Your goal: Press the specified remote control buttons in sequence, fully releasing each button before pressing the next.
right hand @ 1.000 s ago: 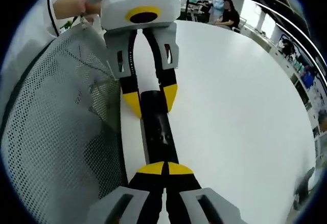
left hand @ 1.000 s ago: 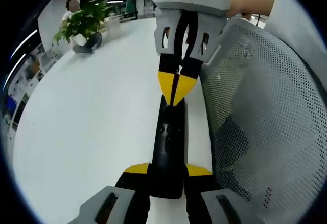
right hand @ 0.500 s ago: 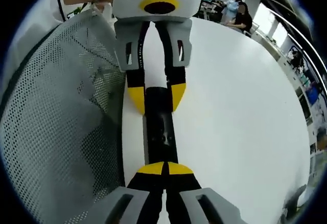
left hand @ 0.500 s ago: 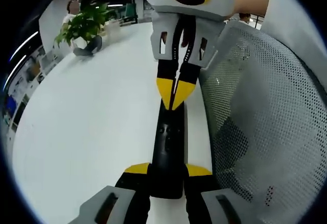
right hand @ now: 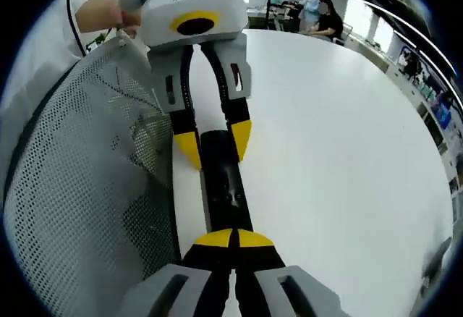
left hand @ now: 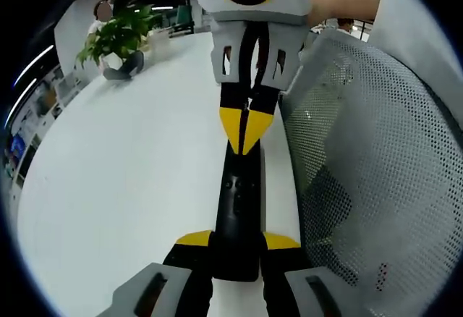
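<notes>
Remote control (left hand: 237, 208): a black remote is seen lying lengthwise on the white desk (left hand: 123, 187), close to the desk's edge, beside a white mesh chair back (left hand: 369, 172).
Left tool (left hand: 237, 248): its yellow-tipped jaws are set against both sides of the remote's near end, so the remote is gripped between them; in the right gripper view the same tool (right hand: 212, 145) is seen clasping the far end.
Right tool (right hand: 233, 239): its jaws are brought together, tips touching, and rested on the top face of the remote (right hand: 226, 190); in the left gripper view it (left hand: 244, 130) is seen with its closed tips pointed down onto the remote's far part.
Background: a potted plant (left hand: 119, 35) is placed at the far side of the desk.
</notes>
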The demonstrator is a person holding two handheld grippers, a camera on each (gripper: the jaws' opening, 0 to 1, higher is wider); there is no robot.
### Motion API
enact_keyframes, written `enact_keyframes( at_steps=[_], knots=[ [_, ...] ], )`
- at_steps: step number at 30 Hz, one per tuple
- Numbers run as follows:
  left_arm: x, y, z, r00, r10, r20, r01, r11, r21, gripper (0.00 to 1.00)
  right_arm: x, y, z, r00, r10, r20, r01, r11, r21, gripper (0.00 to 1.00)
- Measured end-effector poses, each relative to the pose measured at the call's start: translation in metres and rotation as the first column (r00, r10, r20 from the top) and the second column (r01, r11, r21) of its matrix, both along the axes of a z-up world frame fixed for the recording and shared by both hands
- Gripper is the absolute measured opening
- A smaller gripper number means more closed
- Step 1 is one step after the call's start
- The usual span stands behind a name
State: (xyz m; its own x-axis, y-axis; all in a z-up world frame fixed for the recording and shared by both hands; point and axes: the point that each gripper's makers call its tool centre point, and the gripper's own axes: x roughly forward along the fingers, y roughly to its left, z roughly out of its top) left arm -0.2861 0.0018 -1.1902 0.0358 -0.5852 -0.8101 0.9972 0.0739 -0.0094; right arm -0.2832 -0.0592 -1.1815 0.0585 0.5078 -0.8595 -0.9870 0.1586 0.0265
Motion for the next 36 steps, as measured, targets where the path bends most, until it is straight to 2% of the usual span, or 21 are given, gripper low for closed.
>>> enact_keyframes(
  at_steps=[3,8,12,16,19,23,26,30,32,36],
  knots=[
    [0.0000,-0.0001,0.0000,1.000,0.005,0.000,-0.005,1.000,-0.006,0.24,0.0014,0.0026,0.0020,1.000,-0.012,-0.008,0.012,1.000,0.019,0.04],
    [0.0002,-0.0001,0.0001,1.000,0.009,-0.001,-0.009,1.000,-0.017,0.24,-0.0006,0.0053,0.0018,0.999,0.009,-0.033,-0.008,0.999,0.031,0.06],
    [0.0002,0.0000,0.0002,1.000,0.009,-0.001,-0.009,1.000,-0.017,0.24,-0.0007,0.0013,-0.0046,0.999,0.037,-0.021,-0.037,0.999,-0.005,0.06],
    [0.0003,0.0002,0.0003,1.000,0.010,-0.002,-0.010,1.000,-0.024,0.24,-0.0022,0.0045,-0.0027,0.998,0.047,-0.033,-0.047,0.999,0.006,0.06],
    [0.0002,0.0001,0.0002,1.000,0.012,-0.003,-0.012,1.000,-0.029,0.24,-0.0046,0.0058,-0.0038,0.995,0.095,-0.011,-0.096,0.995,-0.027,0.07],
    [0.0002,0.0001,0.0005,1.000,0.012,-0.003,-0.012,0.999,-0.035,0.24,-0.0046,0.0069,-0.0051,0.994,0.113,-0.007,-0.113,0.992,-0.063,0.07],
    [0.0001,-0.0002,0.0005,1.000,0.009,-0.003,-0.009,0.999,-0.039,0.24,-0.0066,0.0074,-0.0054,0.986,0.167,0.020,-0.164,0.981,-0.102,0.06],
    [0.0001,-0.0006,0.0004,1.000,0.004,-0.004,-0.005,0.999,-0.039,0.24,-0.0049,0.0087,-0.0055,0.989,0.144,-0.018,-0.145,0.979,-0.145,0.06],
    [-0.0001,-0.0005,0.0004,1.000,0.003,-0.003,-0.003,0.999,-0.041,0.24,-0.0055,0.0092,-0.0055,0.988,0.153,-0.019,-0.154,0.975,-0.163,0.06],
    [0.0002,-0.0004,0.0007,1.000,0.005,-0.003,-0.005,0.999,-0.053,0.24,-0.0062,0.0070,-0.0036,0.992,0.126,-0.008,-0.126,0.982,-0.139,0.06]
  ],
)
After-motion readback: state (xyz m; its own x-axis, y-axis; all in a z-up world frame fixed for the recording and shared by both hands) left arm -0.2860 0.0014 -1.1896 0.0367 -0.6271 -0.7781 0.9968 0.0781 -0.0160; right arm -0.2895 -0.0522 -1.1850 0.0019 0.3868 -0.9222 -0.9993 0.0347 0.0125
